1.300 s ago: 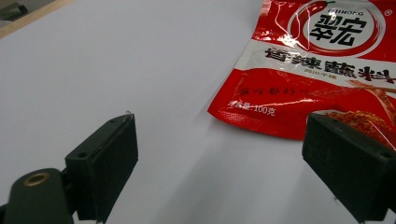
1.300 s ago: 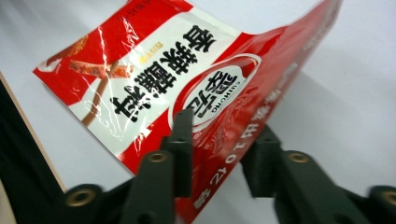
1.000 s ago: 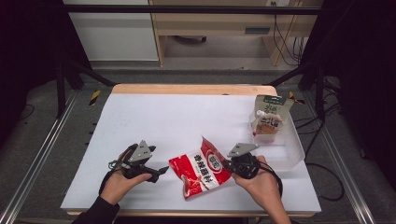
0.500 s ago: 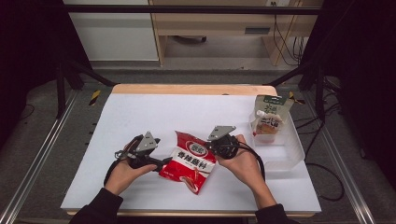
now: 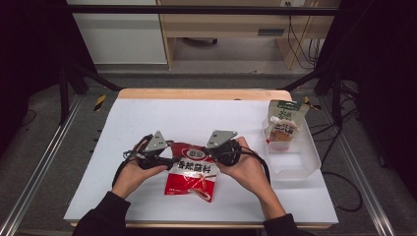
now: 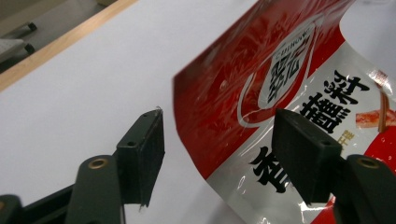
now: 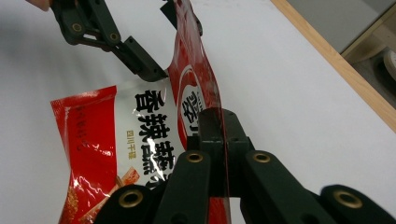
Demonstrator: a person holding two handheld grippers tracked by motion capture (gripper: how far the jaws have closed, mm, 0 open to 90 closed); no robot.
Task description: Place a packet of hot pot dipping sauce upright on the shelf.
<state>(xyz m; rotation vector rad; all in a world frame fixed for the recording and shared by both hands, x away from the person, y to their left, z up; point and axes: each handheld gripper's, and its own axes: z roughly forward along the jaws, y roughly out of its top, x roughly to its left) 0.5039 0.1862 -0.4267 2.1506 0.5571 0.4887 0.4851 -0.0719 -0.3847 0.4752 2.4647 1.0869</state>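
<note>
A glossy red-and-silver snack packet [image 5: 193,171] with bold black lettering hangs lifted, curling, above the table.

Pouch [image 5: 193,170]: red and silver, black lettering. Desk [image 5: 196,118]: white top, wood edge. Carton [image 5: 283,119]: green-white.

Lit evenly from above, with the white worktop [image 5: 147,123] bright and the surrounding room sunk in near-black. Soft, short shadows under the hands and beside the clear bin [image 5: 300,162]. Slightly soft and grainy in the high view. Sharp glare streaks across the glossy red packet [image 6: 261,84] in the left gripper view. Near fingers [image 7: 212,135] blurred in the right gripper view, with packet lettering crisp farther off. Mild bending of the worktop edge toward the frame corners.
</note>
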